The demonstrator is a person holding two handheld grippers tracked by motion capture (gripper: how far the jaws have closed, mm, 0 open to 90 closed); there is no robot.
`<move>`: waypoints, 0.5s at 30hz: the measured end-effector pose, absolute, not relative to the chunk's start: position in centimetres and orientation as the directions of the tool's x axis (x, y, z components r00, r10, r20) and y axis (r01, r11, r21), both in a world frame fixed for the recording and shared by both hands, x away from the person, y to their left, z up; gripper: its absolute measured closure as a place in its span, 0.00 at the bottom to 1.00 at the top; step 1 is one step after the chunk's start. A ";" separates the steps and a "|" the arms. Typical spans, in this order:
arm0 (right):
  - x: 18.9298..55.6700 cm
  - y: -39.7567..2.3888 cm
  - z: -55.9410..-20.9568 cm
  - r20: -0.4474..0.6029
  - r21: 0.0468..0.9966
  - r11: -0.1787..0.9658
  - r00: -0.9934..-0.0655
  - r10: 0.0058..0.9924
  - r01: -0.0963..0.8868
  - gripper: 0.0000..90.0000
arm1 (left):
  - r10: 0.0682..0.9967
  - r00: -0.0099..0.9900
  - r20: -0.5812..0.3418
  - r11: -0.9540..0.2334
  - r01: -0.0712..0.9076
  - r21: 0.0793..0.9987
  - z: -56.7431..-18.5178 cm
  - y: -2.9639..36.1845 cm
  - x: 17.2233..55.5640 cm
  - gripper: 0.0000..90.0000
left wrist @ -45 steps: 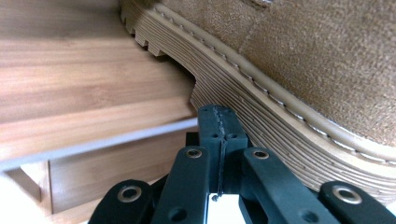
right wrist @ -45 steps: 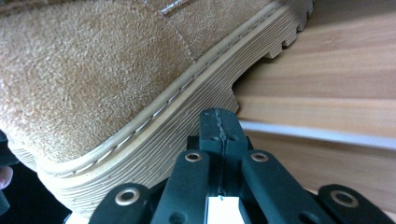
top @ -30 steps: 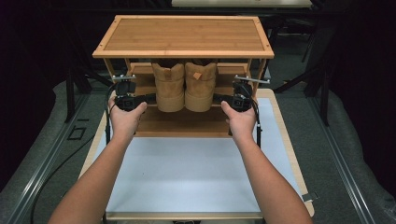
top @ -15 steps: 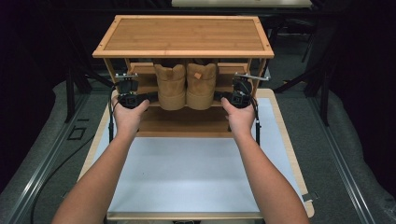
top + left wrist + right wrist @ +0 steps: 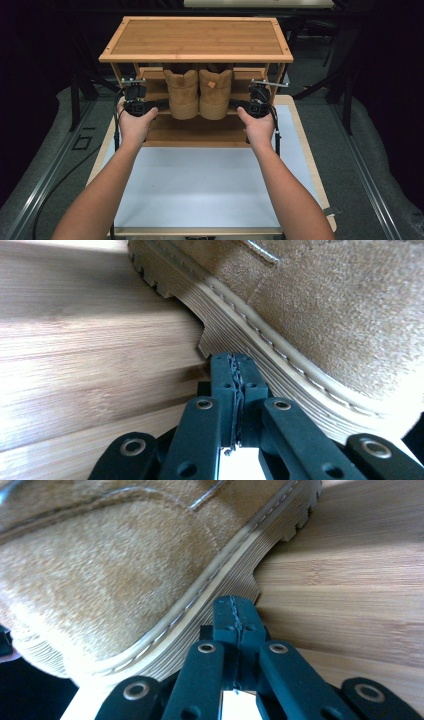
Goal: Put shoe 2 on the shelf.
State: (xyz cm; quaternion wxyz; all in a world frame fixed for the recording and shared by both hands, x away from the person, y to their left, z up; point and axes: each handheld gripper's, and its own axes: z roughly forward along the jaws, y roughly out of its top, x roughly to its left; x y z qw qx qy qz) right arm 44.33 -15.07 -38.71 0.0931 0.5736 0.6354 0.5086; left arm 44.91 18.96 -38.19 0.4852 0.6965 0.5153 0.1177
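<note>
Two tan suede boots (image 5: pixel 199 92) stand side by side on the middle shelf (image 5: pixel 197 131) of the bamboo rack (image 5: pixel 196 37), heels at its front edge. The left gripper (image 5: pixel 159 105) and right gripper (image 5: pixel 235 104) press their tips against the soles from outside, fingers (image 5: pixel 223 376) fully closed, holding nothing.

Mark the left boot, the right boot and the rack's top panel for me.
left boot (image 5: pixel 181 92), high view, on its suede heel back.
right boot (image 5: pixel 216 92), high view, on its suede heel back.
rack's top panel (image 5: pixel 196 40), high view, on the middle of the bamboo surface.
</note>
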 end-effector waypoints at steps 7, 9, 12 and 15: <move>43.8 -15.1 -38.3 0.455 0.758 -0.157 -0.341 0.822 0.633 1.00 | 0.837 0.438 -0.329 -0.003 0.604 0.797 -38.0 19.5 44.5 0.97; 43.7 -15.1 -38.3 0.460 0.761 -0.163 -0.345 0.818 0.628 1.00 | 0.836 0.438 -0.330 -0.006 0.609 0.793 -38.0 19.9 44.3 0.97; 43.5 -15.2 -38.2 0.451 0.758 -0.149 -0.346 0.823 0.634 1.00 | 0.838 0.433 -0.332 -0.004 0.614 0.789 -37.8 20.4 44.1 0.97; 43.3 -15.6 -38.0 0.442 0.755 -0.138 -0.342 0.829 0.641 1.00 | 0.841 0.430 -0.328 -0.006 0.614 0.790 -37.5 21.0 43.8 0.98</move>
